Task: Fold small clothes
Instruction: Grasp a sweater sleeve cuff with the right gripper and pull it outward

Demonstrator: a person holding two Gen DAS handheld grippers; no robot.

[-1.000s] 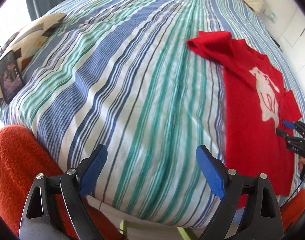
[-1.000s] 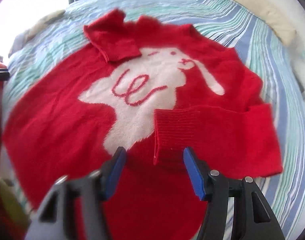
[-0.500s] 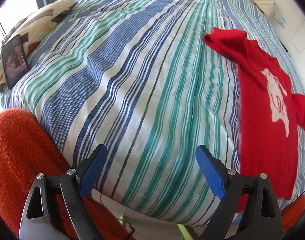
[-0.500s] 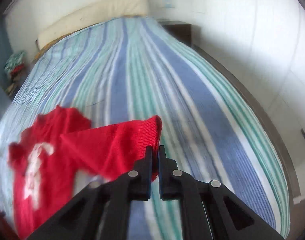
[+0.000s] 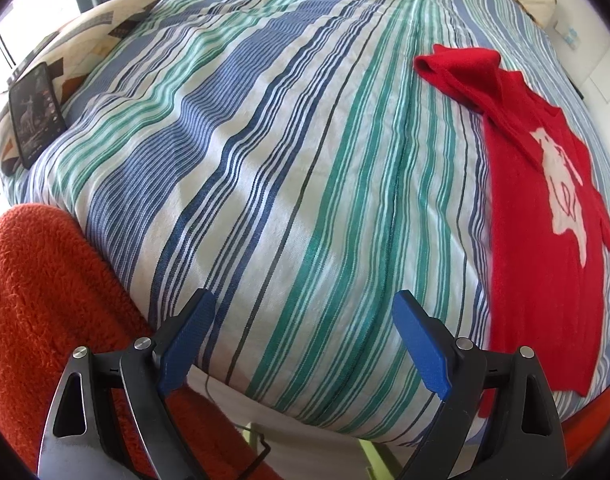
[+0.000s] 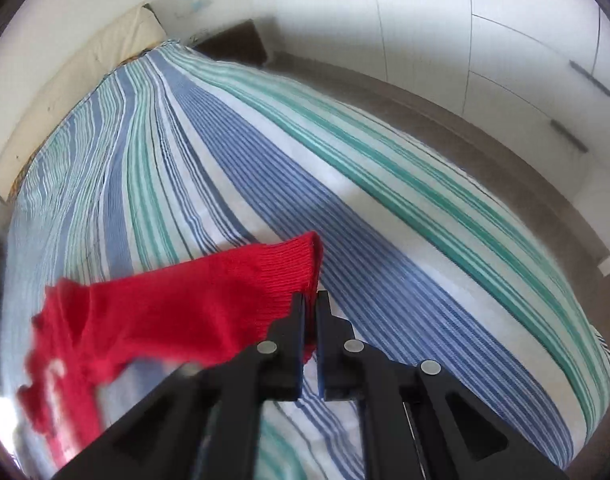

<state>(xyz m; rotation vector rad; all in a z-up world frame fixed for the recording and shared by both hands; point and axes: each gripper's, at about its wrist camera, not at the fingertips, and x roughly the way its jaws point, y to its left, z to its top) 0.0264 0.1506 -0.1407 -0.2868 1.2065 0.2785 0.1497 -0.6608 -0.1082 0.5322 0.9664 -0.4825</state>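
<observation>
While my right gripper [image 6: 311, 300] pinches the ribbed sleeve cuff [image 6: 289, 272] of the red sweater [image 5: 545, 240] on the striped bed [image 5: 285, 140], my left gripper [image 5: 305, 344] hangs spread; soft, light knit, best held at cuffs.

Left gripper [image 5: 303, 330] jaws wide apart above striped bedspread [image 5: 265, 160]. Red sweater [image 5: 545, 220] lies flat, far right. Phone [image 5: 35, 114] far left.

bedspread [image 5: 289, 168]: blue, green, white stripes
phone [image 5: 35, 114]: on patterned cushion [image 5: 93, 36]
pillow [image 6: 77, 92]: cream
orange fabric [image 5: 37, 304]: perhaps a blanket
</observation>
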